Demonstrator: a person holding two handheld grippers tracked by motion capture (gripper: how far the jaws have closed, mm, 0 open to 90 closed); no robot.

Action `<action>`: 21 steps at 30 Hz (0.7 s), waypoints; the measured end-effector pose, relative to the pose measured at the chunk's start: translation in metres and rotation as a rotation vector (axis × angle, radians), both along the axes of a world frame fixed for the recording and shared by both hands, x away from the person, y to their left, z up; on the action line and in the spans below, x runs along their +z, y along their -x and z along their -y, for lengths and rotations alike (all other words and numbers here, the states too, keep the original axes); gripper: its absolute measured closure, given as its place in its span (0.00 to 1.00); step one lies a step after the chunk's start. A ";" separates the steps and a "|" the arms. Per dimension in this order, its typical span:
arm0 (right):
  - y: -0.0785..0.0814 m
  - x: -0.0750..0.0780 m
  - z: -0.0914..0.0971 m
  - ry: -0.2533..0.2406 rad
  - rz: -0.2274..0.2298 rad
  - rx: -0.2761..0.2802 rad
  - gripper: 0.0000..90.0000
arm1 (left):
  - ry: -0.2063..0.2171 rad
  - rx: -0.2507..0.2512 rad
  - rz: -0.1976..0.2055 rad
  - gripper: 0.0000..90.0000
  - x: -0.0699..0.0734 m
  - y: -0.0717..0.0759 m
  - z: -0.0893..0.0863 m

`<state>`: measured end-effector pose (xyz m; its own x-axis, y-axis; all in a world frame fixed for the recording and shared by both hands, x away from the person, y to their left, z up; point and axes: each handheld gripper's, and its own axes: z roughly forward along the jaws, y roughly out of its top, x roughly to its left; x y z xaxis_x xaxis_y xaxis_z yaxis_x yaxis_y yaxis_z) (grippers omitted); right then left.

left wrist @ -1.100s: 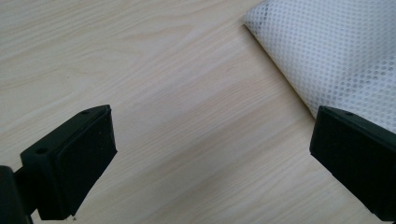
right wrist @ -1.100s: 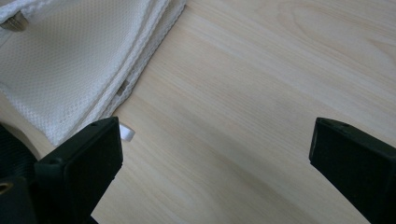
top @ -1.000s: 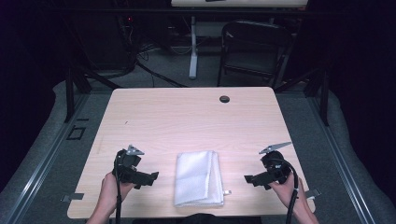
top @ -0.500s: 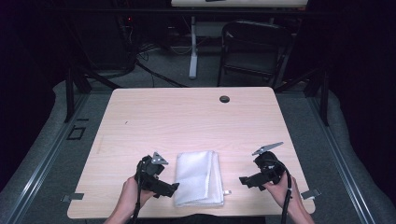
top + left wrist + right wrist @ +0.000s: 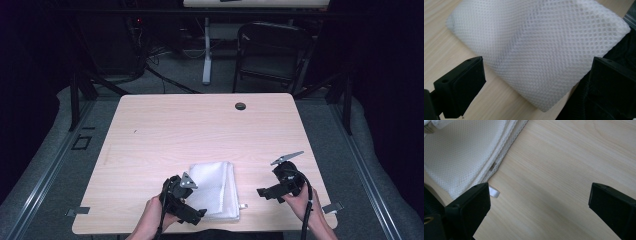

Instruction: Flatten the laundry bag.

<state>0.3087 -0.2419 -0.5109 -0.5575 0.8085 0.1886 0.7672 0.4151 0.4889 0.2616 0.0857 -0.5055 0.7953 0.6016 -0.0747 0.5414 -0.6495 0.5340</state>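
A folded white mesh cloth (image 5: 216,187) lies near the front edge of the wooden table (image 5: 200,130). My left gripper (image 5: 196,216) is at the cloth's near left corner. In the left gripper view the cloth (image 5: 536,32) runs between the wide-apart jaws of the left gripper (image 5: 538,60), which is open and grips nothing. My right gripper (image 5: 262,192) is held just right of the cloth, pointing toward it. The right gripper (image 5: 540,186) is open over bare wood, with the cloth's layered edge (image 5: 461,152) and a small white tag (image 5: 494,193) beside its left jaw.
A black grommet (image 5: 240,106) sits near the table's far edge. A dark chair (image 5: 272,50) and a table leg (image 5: 206,50) stand beyond it. Metal clips (image 5: 332,207) are at the front corners. Bare wood stretches behind the cloth.
My left gripper has moved right from the table's left front to the cloth's near corner. The right gripper has shifted a little left toward the cloth. The cloth has not moved.
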 end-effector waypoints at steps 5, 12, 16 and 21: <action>0.001 -0.001 0.002 -0.011 0.006 -0.020 0.04 | 0.000 -0.039 -0.003 0.01 0.001 0.004 0.014; 0.001 -0.001 0.001 0.009 -0.002 -0.011 0.04 | -0.006 -0.081 0.016 0.04 0.001 0.006 0.033; 0.001 -0.002 0.001 0.007 -0.005 -0.004 0.04 | -0.008 -0.092 0.044 0.15 0.002 0.010 0.039; 0.002 -0.002 0.000 0.013 -0.003 -0.010 0.04 | -0.005 -0.102 0.065 0.27 0.002 0.013 0.041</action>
<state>0.3071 -0.2423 -0.5129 -0.5486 0.8165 0.1800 0.7729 0.4133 0.4814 0.2491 0.0443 -0.5039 0.8553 0.5179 -0.0180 0.4370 -0.7022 0.5621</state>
